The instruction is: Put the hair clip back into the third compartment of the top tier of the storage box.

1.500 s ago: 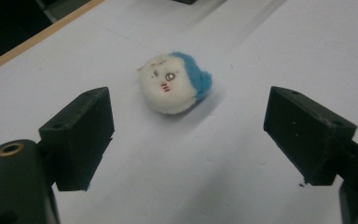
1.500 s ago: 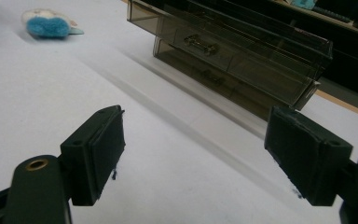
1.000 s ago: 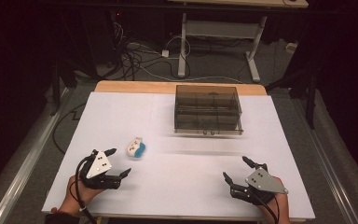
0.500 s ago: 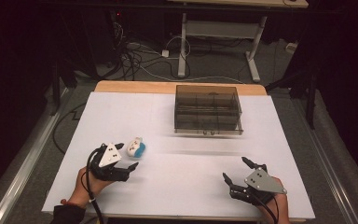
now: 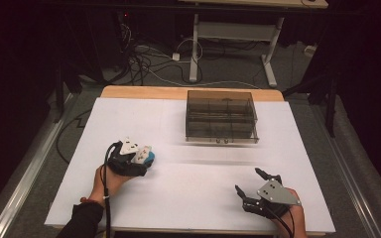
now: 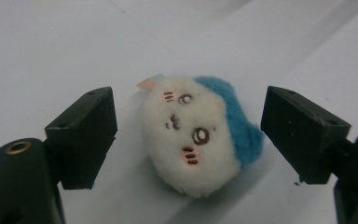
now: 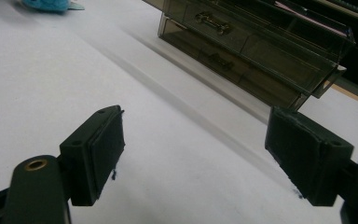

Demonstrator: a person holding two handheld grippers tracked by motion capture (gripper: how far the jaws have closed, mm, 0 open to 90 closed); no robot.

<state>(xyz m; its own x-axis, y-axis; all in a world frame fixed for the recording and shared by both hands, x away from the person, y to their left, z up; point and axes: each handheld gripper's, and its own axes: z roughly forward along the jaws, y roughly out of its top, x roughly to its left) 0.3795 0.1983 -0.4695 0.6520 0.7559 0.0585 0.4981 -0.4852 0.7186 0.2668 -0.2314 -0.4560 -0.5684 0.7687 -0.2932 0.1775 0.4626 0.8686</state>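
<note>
A small plush toy [image 6: 196, 140] with a white face and a blue back lies on the white table top, left of the middle [image 5: 150, 159]. My left gripper [image 6: 189, 123] is open, one jaw on each side of the toy, neither touching it. From above, the left gripper [image 5: 140, 158] covers most of the toy. Near the front right edge my right gripper [image 5: 248, 180] is open above bare table, and nothing lies between its jaws [image 7: 193, 140]. The toy's blue back [image 7: 46, 4] shows at the top left of the right gripper view.
A smoky transparent drawer box [image 5: 222, 116] stands at the back middle of the table, its drawer fronts and handles [image 7: 209, 21] facing me. The white sheet [image 5: 198, 168] covers the wooden table. Cables and desk legs lie on the floor beyond.
My left gripper has moved forward and to the right until its open jaws stand on either side of the plush toy. The right gripper has not moved.
</note>
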